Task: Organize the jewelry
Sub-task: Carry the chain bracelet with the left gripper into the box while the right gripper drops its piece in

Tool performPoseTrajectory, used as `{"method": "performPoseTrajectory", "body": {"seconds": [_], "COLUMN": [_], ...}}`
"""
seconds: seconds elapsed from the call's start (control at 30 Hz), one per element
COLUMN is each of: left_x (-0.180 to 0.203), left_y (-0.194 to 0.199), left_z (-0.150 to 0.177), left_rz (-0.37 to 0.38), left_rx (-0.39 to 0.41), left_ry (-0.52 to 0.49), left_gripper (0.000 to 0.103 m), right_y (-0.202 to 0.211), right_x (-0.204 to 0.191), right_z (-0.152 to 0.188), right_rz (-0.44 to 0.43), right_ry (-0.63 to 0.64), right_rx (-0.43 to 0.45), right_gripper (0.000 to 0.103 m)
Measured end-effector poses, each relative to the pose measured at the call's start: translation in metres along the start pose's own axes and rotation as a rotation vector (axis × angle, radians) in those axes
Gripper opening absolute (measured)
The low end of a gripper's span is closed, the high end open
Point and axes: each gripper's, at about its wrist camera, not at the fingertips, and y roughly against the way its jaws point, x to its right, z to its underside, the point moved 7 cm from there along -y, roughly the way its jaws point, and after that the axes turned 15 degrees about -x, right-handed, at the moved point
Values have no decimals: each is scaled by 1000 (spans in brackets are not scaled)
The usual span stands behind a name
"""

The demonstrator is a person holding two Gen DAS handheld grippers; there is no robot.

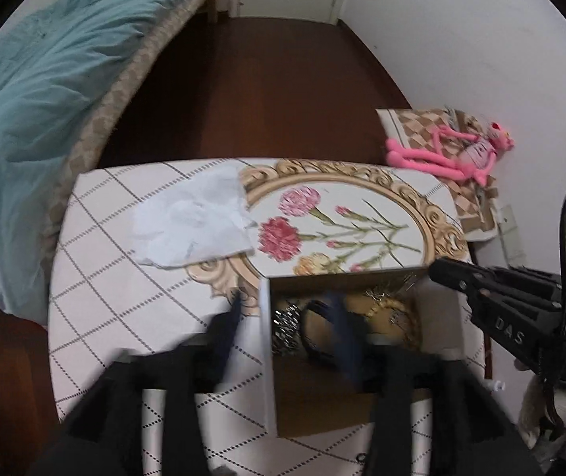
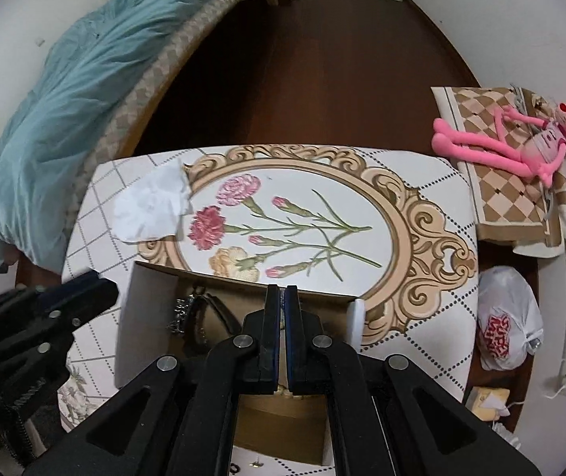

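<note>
An open cardboard box (image 1: pixel 439 309) (image 2: pixel 144 297) stands on the flower-patterned table. Inside lie a silver chain piece (image 1: pixel 287 321) (image 2: pixel 181 311), a dark band (image 1: pixel 314 337) (image 2: pixel 219 317) and gold-toned jewelry (image 1: pixel 386 309). My left gripper (image 1: pixel 283 313) is open, blurred, one finger (image 1: pixel 227 325) outside the box's left wall and the other finger (image 1: pixel 342 333) inside the box; it also shows at the left of the right wrist view (image 2: pixel 84 289). My right gripper (image 2: pixel 282 297) is shut with nothing seen between its pads, over the box's far wall; it also shows in the left wrist view (image 1: pixel 453 273).
A crumpled white tissue (image 1: pixel 195 222) (image 2: pixel 152 206) lies on the table's far left. A bed with a teal blanket (image 1: pixel 45 91) is to the left. A pink plush toy (image 2: pixel 521 142) lies on a checkered stool at right. A white plastic bag (image 2: pixel 507 321) sits on the floor.
</note>
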Motion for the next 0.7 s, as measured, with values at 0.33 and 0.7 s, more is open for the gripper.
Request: {"method": "performPoseTrajectory", "body": {"seconds": [0.33,0.7], "left_x": [-18,-18], "left_y": [3,-10], "left_z": [19,57], "left_rz": [-110,-172], "left_rx": [55,68], "left_ry": [45,70], "left_gripper": [93,103], "right_y": [18,1], "right_x": [18,24], "right_z": [27,90], "right_rz": [89,227], "right_ry": [-65,-110], "right_rx": [65,67], "right_gripper": [65,100]}}
